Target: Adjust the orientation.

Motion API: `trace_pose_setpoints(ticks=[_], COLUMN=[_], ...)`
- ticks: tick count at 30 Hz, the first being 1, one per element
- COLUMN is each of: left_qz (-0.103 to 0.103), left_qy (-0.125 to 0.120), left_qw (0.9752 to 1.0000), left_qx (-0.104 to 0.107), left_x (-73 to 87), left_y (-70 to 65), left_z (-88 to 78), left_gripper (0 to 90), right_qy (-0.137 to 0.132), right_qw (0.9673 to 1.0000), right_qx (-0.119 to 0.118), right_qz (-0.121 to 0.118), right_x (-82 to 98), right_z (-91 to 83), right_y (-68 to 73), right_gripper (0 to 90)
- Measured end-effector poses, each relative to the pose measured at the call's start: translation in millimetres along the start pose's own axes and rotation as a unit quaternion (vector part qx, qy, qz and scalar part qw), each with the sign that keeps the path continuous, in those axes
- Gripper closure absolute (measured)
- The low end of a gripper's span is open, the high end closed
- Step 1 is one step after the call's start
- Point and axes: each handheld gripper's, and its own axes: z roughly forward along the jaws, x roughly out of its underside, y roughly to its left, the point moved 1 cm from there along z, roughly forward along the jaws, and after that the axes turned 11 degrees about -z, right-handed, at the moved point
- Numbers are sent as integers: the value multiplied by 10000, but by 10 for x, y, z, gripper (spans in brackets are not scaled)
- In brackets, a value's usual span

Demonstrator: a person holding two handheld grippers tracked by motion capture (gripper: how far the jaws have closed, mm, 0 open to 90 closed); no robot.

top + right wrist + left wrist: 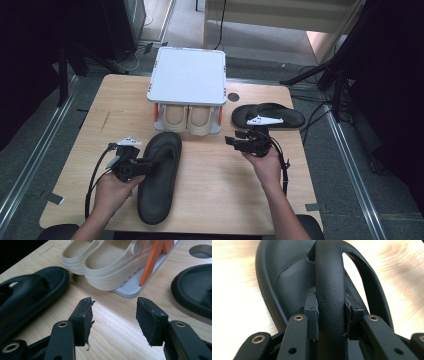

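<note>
Item — black flip-flop, near left [159,177]: laid sole-down on the worktop [220,195], toe end towards the far side, just in front of the rack. Its strap [329,290] is pinched between the pads [311,315] of the left claw [150,165], both pads pressed flat against the band in the left gripper view; the strap stands clear of the footbed, so it is judged the one part narrow enough to be gripped for lifting or dragging.

Item — black flip-flop, far right [268,115]: laid flat across the worktop, beside the rack, untouched.

Item — right claw [231,142]: held level between the two flip-flops, jaws spread with nothing between them, pointed towards the rack — judged to be waiting its turn.

Item — two-tier rack [187,75]: white top shelf bare, orange uprights at the corners, set at the far middle of the worktop. A beige pair of clogs [112,262] is lodged on the lower tier, toes outward; the bare top is judged the likely destination for the black pair.
</note>
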Motion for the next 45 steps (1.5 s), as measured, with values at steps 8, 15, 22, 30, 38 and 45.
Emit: trace_pose_setpoints(ticks=[8,15,22,30,38,45], left_qz=[50,125,226,324,352,296], left_qy=[116,131,181,108,229,208], left_qw=[9999,9998,9995,9994,9990,9993], left_qx=[60,54,108,96,144,90], left_x=[10,4,-21,-105,-171,-186], left_y=[-85,-103,-107,-90,22,143], left_z=[211,320,313,161,57,1], left_gripper=[697,688,575,504,466,447], right_qy=[-30,-32,0,16,-51,-122], right_qw=[10000,10000,9998,9993,9984,9972], right_qx=[27,84,216,372,549,713], right_qz=[-1,-1,25,7,125,187], right_x=[0,7,29,46,80,95], right_z=[-30,-65,-121,-191,-307,-422], right_y=[-5,-14,-57,-93,-207,-313], right_gripper=[481,480,480,480,481,496])
